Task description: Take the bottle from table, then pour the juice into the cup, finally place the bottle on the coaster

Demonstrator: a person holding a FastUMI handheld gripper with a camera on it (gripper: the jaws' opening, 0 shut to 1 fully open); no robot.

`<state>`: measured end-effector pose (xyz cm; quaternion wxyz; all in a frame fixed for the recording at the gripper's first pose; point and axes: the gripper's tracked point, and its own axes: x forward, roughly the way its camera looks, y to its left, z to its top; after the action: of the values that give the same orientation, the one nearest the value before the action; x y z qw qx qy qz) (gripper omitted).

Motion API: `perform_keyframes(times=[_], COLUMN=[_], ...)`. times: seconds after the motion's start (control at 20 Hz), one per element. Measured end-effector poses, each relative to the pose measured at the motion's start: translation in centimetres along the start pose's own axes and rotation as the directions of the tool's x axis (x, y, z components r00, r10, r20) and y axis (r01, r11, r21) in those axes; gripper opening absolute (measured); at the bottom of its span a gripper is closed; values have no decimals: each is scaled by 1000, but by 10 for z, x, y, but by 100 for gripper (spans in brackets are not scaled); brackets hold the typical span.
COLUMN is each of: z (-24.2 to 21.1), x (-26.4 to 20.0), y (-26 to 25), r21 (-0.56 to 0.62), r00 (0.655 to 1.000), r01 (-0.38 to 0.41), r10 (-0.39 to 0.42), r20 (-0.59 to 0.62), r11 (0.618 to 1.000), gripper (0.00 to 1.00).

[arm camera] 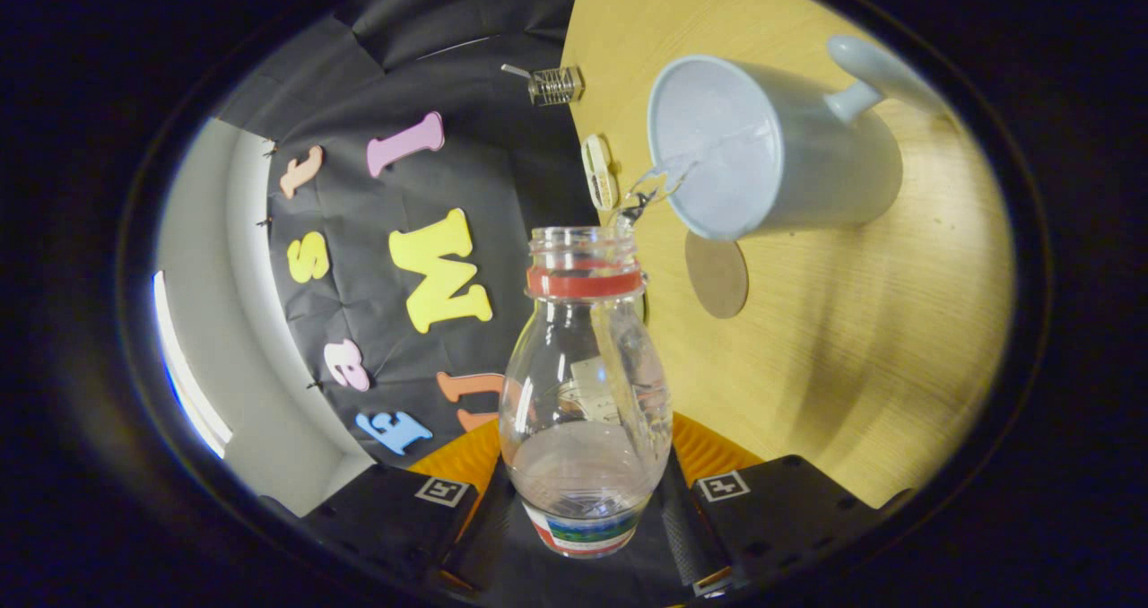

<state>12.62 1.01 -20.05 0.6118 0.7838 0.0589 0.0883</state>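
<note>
Gripper view: the gripper (587, 509) has both fingers pressed on the lower body of the clear plastic bottle with a red neck ring (585, 384), so the jaws are closed to bottle width w/ the bottle clamped between them. The whole view is rolled, i.e. the bottle is tipped over for the pour. Its open mouth sits just beside the rim of the pale blue-grey metal cup with a handle (771, 155), beyond the fingers, on the light wooden table (861, 357). A thin clear stream (659, 186) runs from the mouth across to the cup's rim and inside wall. Little liquid seems left in the bottle. The round brown cork coaster (717, 273) lies on the table just beside the cup, on its near side, bare. Far off at the table edge: a small wire-mesh object (554, 85) and a small pale oval item (598, 172); can't tell what either is.

Risks, judged from here:
- Stream meets the cup close to the rim; a small wobble or less tilt could send it onto the table or coaster.
- Grip is low on a smooth, tilted bottle, so it may slip or rotate.
- Mouth is close to the rim, so a knock could shift the cup.
- A wet coaster would make placing less stable.
</note>
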Motion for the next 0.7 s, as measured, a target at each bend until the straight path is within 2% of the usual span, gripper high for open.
perform_keyframes(times=[0.7], z=[8], x=[-4], y=[8], r21=[85], r00=[999], r01=[-32], r10=[32], r20=[2], r11=[996], gripper=[77])
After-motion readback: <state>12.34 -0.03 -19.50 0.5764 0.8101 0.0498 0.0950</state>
